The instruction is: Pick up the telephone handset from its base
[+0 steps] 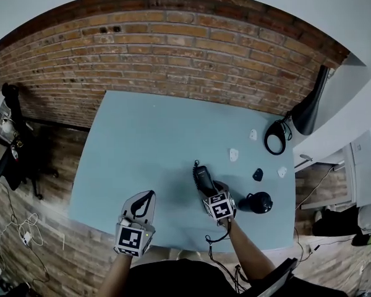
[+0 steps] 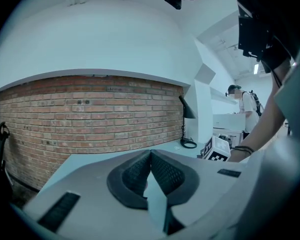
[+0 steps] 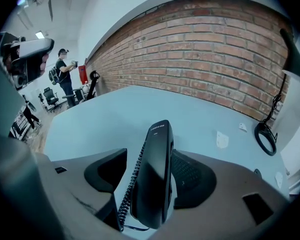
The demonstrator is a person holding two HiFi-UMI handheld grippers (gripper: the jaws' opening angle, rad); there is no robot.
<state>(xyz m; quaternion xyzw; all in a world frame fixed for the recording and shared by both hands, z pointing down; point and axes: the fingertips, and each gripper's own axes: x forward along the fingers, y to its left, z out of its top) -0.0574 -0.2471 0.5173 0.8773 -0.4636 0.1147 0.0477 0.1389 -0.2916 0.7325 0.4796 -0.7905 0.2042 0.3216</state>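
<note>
**A:** The right gripper is down at the blue table, jaws spread wide. The black telephone handset stands between them with its coiled cord trailing.

**B:** Do the pads grip it?

**A:** No, one pad is clear of it. It isn't lifted yet, so clamping and raising remain. Its base can't be made out.

**B:** And the left gripper?

**A:** Pressed together and empty, left of the handset.
</note>
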